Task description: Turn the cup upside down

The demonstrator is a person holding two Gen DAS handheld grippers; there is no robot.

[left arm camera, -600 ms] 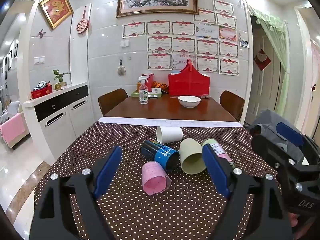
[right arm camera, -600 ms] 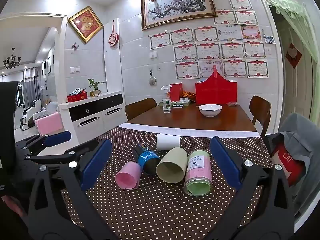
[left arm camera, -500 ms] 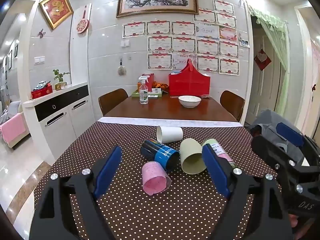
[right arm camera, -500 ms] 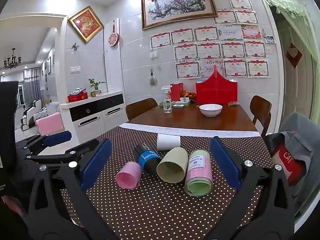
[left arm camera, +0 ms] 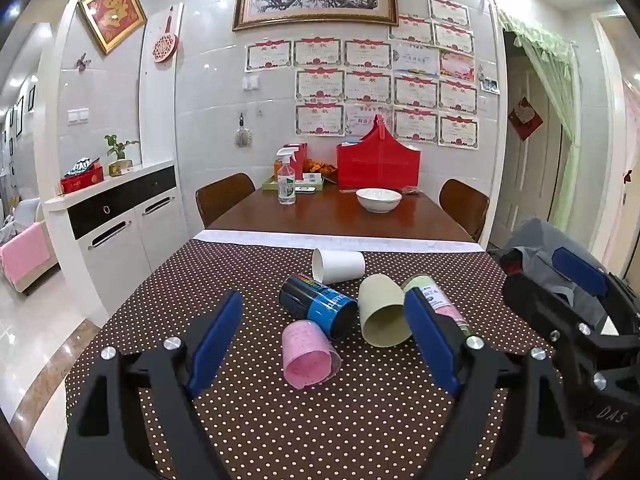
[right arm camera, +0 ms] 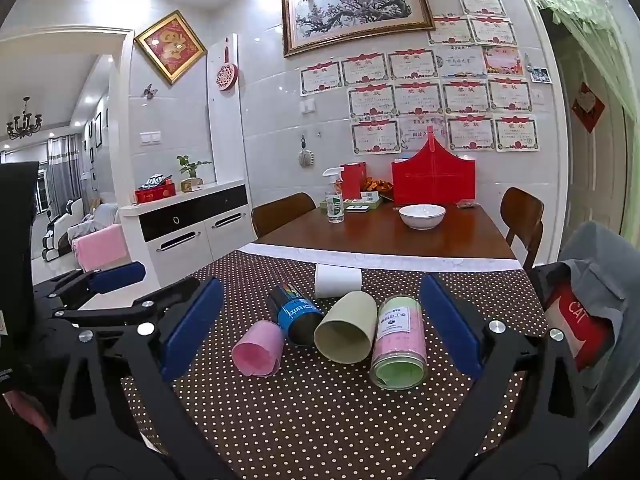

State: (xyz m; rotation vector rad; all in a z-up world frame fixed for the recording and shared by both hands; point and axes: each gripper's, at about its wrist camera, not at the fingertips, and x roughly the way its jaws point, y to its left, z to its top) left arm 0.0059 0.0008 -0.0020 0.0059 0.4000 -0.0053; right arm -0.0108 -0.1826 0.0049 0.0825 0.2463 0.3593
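Note:
Several cups lie on their sides on the dotted brown tablecloth (left arm camera: 360, 420): a pink cup (left arm camera: 308, 354) (right arm camera: 256, 347), a blue-and-black cup (left arm camera: 320, 306) (right arm camera: 296, 314), a pale green cup (left arm camera: 382, 312) (right arm camera: 346, 328), a pink-and-green labelled cup (left arm camera: 438, 304) (right arm camera: 400, 342) and a white paper cup (left arm camera: 338, 265) (right arm camera: 338, 280). My left gripper (left arm camera: 324, 340) is open and empty, just short of the pink cup. My right gripper (right arm camera: 320, 326) is open and empty, in front of the cups.
Beyond the cloth the wooden table (left arm camera: 332, 216) holds a white bowl (left arm camera: 379, 199), a spray bottle (left arm camera: 286, 178) and a red basket (left arm camera: 378, 164). Chairs stand at both sides. A grey-and-red bag (right arm camera: 580, 312) lies at the right table edge.

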